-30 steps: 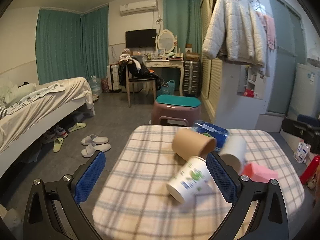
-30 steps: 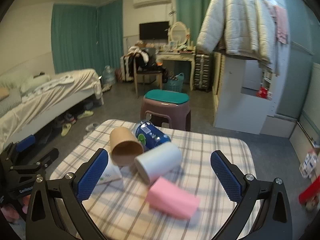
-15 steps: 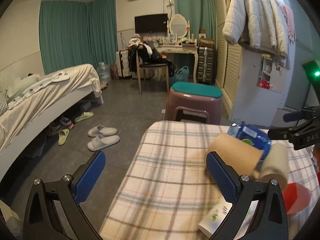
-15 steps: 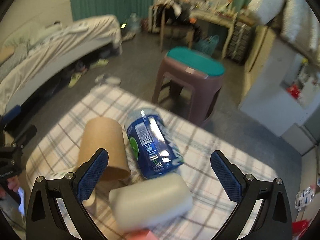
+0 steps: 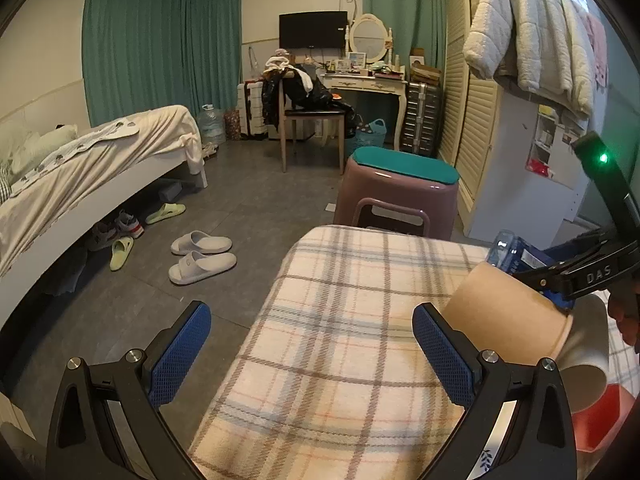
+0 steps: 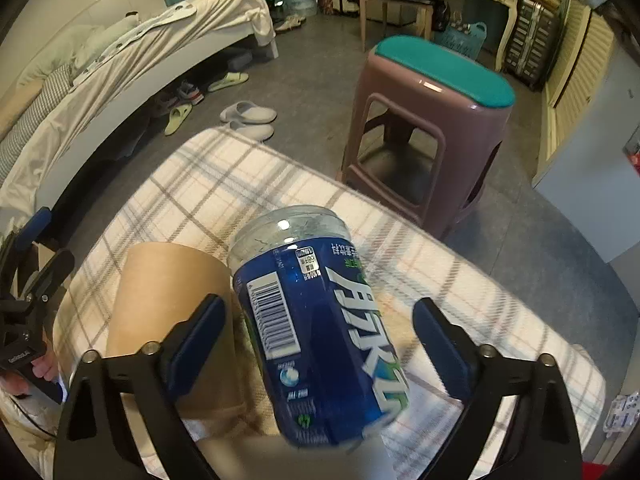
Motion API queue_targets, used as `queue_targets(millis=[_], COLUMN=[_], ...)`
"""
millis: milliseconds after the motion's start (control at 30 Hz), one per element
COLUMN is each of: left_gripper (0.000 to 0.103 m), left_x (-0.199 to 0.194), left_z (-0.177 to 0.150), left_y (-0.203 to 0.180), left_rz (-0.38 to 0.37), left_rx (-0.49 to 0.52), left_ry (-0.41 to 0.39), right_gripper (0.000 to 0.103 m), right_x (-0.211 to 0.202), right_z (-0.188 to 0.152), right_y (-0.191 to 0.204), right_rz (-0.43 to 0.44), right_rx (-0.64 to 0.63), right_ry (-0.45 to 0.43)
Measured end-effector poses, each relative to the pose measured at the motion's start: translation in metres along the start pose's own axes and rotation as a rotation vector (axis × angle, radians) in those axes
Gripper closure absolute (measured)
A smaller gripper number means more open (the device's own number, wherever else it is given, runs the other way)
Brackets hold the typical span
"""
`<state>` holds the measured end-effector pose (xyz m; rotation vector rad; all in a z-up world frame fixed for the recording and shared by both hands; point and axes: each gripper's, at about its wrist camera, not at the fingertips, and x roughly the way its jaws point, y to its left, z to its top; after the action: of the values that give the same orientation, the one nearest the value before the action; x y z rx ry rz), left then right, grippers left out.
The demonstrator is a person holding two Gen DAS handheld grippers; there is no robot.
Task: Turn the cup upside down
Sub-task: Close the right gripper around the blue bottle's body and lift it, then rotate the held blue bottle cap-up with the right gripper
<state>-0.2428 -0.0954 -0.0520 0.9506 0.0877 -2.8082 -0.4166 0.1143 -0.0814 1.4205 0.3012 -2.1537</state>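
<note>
Three containers lie on their sides on the plaid-covered table [image 5: 340, 320]. A brown paper cup [image 6: 172, 304] [image 5: 508, 312] rests left of a clear bottle with a blue label [image 6: 320, 320] [image 5: 516, 252]. A white cup [image 5: 588, 344] [image 6: 288, 456] lies nearest. My right gripper [image 6: 320, 344] is open, its fingers on either side of the blue bottle without touching it; the left finger [image 6: 196, 344] overlaps the brown cup. My left gripper [image 5: 310, 356] is open over bare cloth, its right finger [image 5: 440, 356] just left of the brown cup.
A red-pink block [image 5: 600, 416] sits at the table's near right. A purple stool with a teal seat [image 6: 432, 92] stands beyond the far edge. A bed [image 5: 80, 168], slippers [image 5: 200, 256] and a chair [image 5: 312, 120] lie further off. The left gripper's frame [image 6: 24, 280] shows at far left.
My right gripper has dropped and closed in on the blue bottle, which now sits between its fingers. My left gripper has swung left, so the cups now sit at its view's right edge.
</note>
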Motion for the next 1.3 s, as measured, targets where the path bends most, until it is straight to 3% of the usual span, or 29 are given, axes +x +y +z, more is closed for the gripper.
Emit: queue_targets(millis=[133,233,300,433,600,767,967,1167,1300], left_gripper=[0.0,0.0,0.0,0.0,0.0,0.0,0.0,0.0,0.0], left_x=[0.003,0.0,-0.004,-0.018,-0.048,-0.087,-0.125,-0.145,-0.15], left_z=[-0.001,-0.001,0.0,0.002,0.007,0.006,-0.014,-0.041,-0.058], left_y=[0.001,0.001,0.001,0.003,0.007,0.014,0.014,0.007,0.005], left_rz=[0.007,0.007,0.008,0.007,-0.008,-0.047,-0.1,-0.115,-0.113], left_rx=[-0.002,-0.001,0.002,0.003,-0.011,-0.029,-0.027,0.016,0.026], left_ry=[0.009,0.007,0.0,-0.018,-0.06,-0.105,-0.129,-0.12,-0.103], right_gripper=[0.017,0.033,0.033,0.034,0.038,0.038,0.038,0.038,0.038], right_x=[0.008,0.01,0.006,-0.026,-0.095,-0.147,-0.176,-0.157,-0.133], right_z=[0.001,0.002,0.002,0.003,-0.002,-0.036,-0.114,-0.174,-0.196], right_y=[-0.001,0.002,0.007,0.017,0.034,0.064,0.111,0.144,0.152], right_rz=[0.024,0.035,0.022,0.013,-0.045,-0.085,-0.128,-0.157,-0.201], right_rx=[0.021,0.026,0.029,0.038,0.079,0.103,0.17,0.254,0.297], right_ry=[0.013,0.027,0.013,-0.055,-0.156,-0.199,-0.237,-0.26,-0.251])
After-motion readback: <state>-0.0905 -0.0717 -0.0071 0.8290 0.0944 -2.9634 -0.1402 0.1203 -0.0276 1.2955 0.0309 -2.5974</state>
